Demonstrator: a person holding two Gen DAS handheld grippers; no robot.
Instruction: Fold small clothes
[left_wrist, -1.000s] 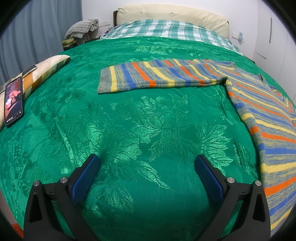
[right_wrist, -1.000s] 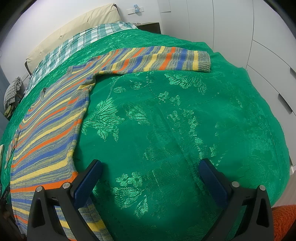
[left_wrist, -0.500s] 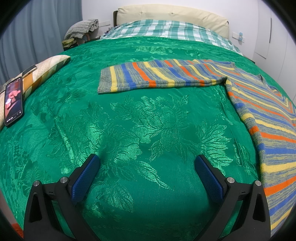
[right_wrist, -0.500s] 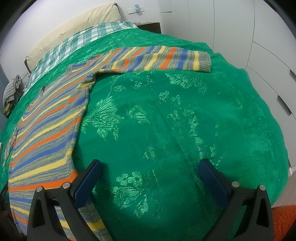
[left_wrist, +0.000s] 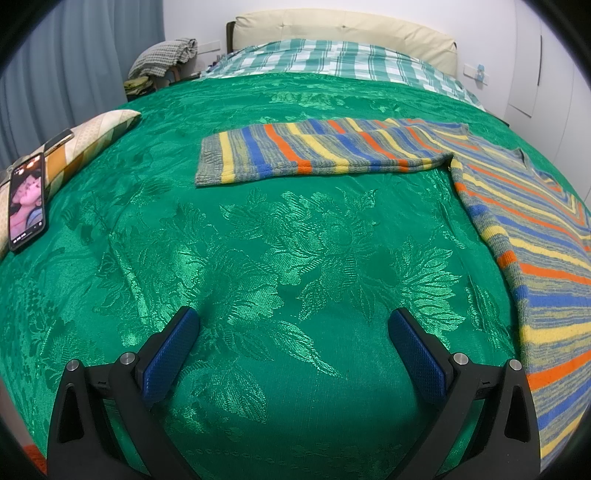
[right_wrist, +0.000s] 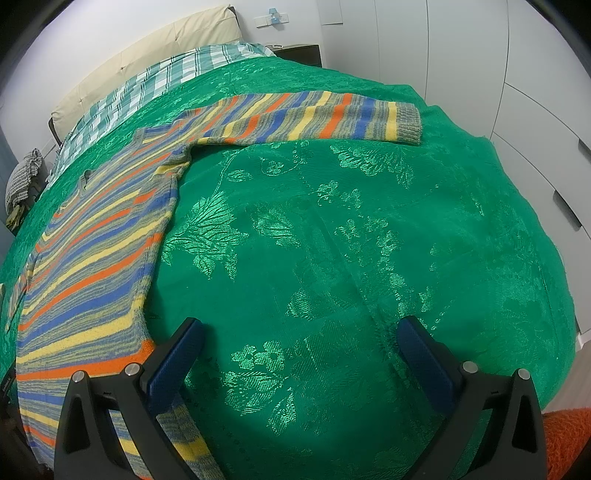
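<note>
A striped knit sweater (left_wrist: 535, 236) in blue, orange, yellow and grey lies flat on the green bedspread (left_wrist: 258, 240). One sleeve (left_wrist: 314, 151) stretches out to the left in the left wrist view. The other sleeve (right_wrist: 314, 118) stretches right in the right wrist view, with the body (right_wrist: 92, 266) at the left. My left gripper (left_wrist: 293, 325) is open and empty over bare bedspread, left of the body. My right gripper (right_wrist: 301, 332) is open and empty, its left finger (right_wrist: 173, 358) beside the hem corner.
A lit phone (left_wrist: 27, 201) lies at the bed's left edge by a striped cushion (left_wrist: 85, 144). A plaid sheet (left_wrist: 332, 59) and headboard are at the far end. White wardrobe doors (right_wrist: 517, 74) stand right of the bed. Clothes are piled on a stool (left_wrist: 162, 59).
The right wrist view has shifted slightly, so the sweater sits a little further left in it. The left gripper has not moved. Both stay open.
</note>
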